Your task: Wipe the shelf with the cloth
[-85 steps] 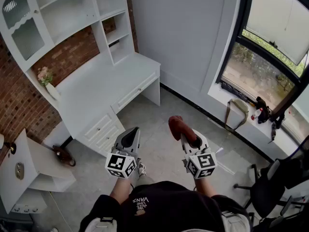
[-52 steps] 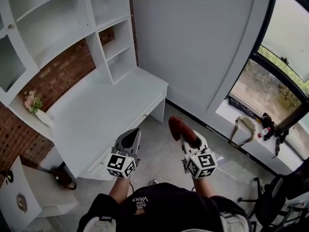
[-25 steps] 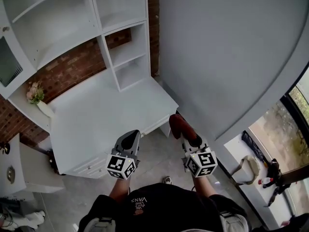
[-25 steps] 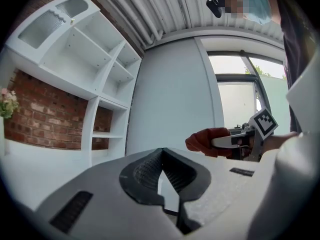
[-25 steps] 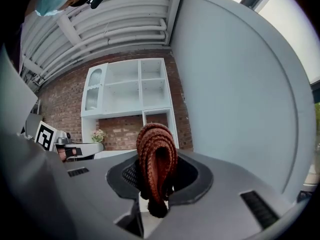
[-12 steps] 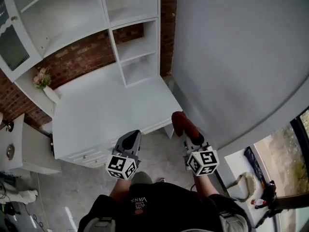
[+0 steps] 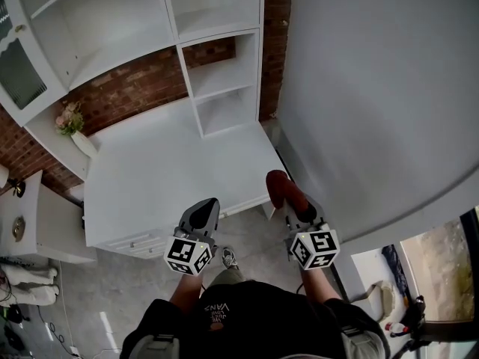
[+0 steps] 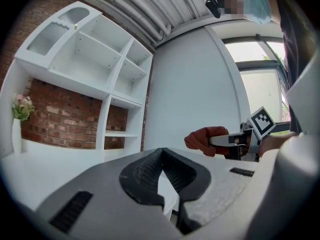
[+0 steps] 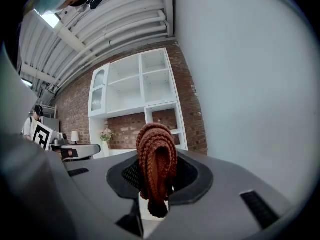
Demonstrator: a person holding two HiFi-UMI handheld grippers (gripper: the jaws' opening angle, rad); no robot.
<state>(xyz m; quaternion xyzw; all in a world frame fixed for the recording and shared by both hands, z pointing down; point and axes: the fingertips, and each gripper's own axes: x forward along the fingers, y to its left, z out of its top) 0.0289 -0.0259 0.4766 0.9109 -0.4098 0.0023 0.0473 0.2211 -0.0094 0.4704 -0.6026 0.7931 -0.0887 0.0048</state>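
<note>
The white shelf unit [image 7: 221, 82] stands on a white desk [image 7: 168, 174] against a brick wall, ahead of both grippers. My right gripper [image 7: 289, 201] is shut on a folded brown knitted cloth [image 7: 279, 188], held in the air just off the desk's front right corner. In the right gripper view the cloth [image 9: 157, 156] hangs between the jaws, with the shelf [image 9: 161, 109] far behind it. My left gripper [image 7: 202, 206] hovers over the desk's front edge, jaws together and holding nothing. The left gripper view shows the shelf [image 8: 121, 105] and the cloth [image 8: 204, 139] to its right.
A vase of pink flowers [image 7: 75, 124] stands at the desk's back left. Drawers [image 7: 138, 241] sit under the desk front. A grey wall [image 7: 374, 88] rises close on the right. A low white cabinet [image 7: 41, 226] is at the left. The person's shoe [image 7: 229, 259] shows on the grey floor.
The person has walked up to the desk and turned toward it; the window has slid out of view. Both grippers keep the same pose, with the cloth still held.
</note>
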